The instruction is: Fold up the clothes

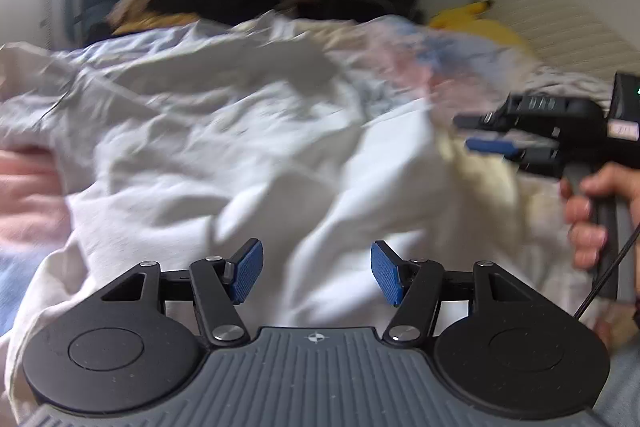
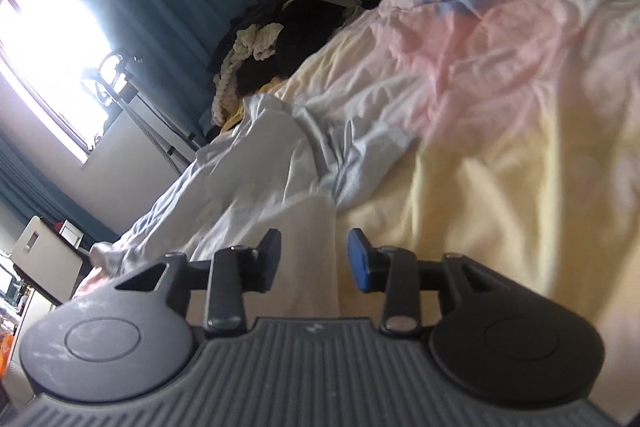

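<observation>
A crumpled white garment (image 1: 240, 147) fills the centre of the left wrist view, lying on a pastel bedsheet (image 2: 500, 147). The left gripper (image 1: 316, 273), low in the frame, has its jaws wide apart over it, holding nothing. At right, the right gripper (image 1: 480, 133) hovers beside the cloth's edge, jaws partly apart and seemingly empty, though blur obscures this

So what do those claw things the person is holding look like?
Each claw, left and right, has black metal arms tipped with blue textured pads, two round black discs and a ribbed grey base with a small cross mark. The right one has a black pistol handle with a thin black cable.
</observation>
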### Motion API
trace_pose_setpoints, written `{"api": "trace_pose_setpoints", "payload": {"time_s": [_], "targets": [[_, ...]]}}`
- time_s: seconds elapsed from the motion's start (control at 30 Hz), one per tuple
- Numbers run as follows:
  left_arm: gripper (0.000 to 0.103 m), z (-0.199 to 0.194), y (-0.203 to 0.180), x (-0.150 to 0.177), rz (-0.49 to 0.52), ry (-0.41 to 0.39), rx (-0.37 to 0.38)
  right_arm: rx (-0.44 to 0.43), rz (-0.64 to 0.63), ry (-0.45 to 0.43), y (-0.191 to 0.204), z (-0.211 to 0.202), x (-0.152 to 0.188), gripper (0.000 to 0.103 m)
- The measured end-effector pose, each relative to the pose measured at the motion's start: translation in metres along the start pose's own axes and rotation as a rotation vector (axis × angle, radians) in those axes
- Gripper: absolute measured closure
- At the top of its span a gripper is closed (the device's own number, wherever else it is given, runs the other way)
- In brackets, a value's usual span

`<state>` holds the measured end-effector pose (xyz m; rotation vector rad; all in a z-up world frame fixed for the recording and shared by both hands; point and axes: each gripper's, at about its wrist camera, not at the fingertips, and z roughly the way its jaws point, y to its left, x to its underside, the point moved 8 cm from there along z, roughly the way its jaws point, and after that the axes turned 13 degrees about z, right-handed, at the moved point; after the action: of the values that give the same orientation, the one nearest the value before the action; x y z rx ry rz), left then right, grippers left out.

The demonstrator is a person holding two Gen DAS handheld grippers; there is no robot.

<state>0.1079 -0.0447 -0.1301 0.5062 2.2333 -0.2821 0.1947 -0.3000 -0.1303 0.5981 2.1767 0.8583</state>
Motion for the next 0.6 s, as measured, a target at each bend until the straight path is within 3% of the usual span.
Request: {"api": "trace_pose_setpoints", "payload": {"time_s": [0.17, 0.23, 0.33, 0.37, 0.4, 0.47, 0.6], "targets": [[0.039, -0.023, -0.060, 0.001, 0.198, -0.061, 0.205, -0.007, 0.035, -0.087, -0.006, -0.063, 0.023, 0.064], [0.039, -0.027, -0.085, 0.009, 0.306, -0.052, 0.246, 0.003, 0.026, -0.135, -0.006, -0.085, 0.030, 0.064], [0.039, -0.015, -0.103, 0.026, 0.428, 0.013, 0.206, 0.018, 0.005, -0.176, -0.007, -0.106, 0.040, 0.063], [0.048, -0.008, -0.103, 0.031, 0.446, 0.043, 0.173, 0.023, -0.006, -0.176, -0.006, -0.111, 0.045, 0.063], [0.056, -0.001, -0.100, 0.033, 0.431, 0.071, 0.153, 0.029, -0.021, -0.173, -0.005, -0.114, 0.050, 0.063], [0.095, 0.006, -0.084, 0.031, 0.333, 0.090, 0.151, 0.043, -0.075, -0.147, -0.002, -0.119, 0.062, 0.063], [0.096, -0.002, -0.044, 0.016, 0.006, 0.029, 0.238, 0.050, -0.232, -0.090, 0.019, -0.125, 0.088, 0.063]]}}
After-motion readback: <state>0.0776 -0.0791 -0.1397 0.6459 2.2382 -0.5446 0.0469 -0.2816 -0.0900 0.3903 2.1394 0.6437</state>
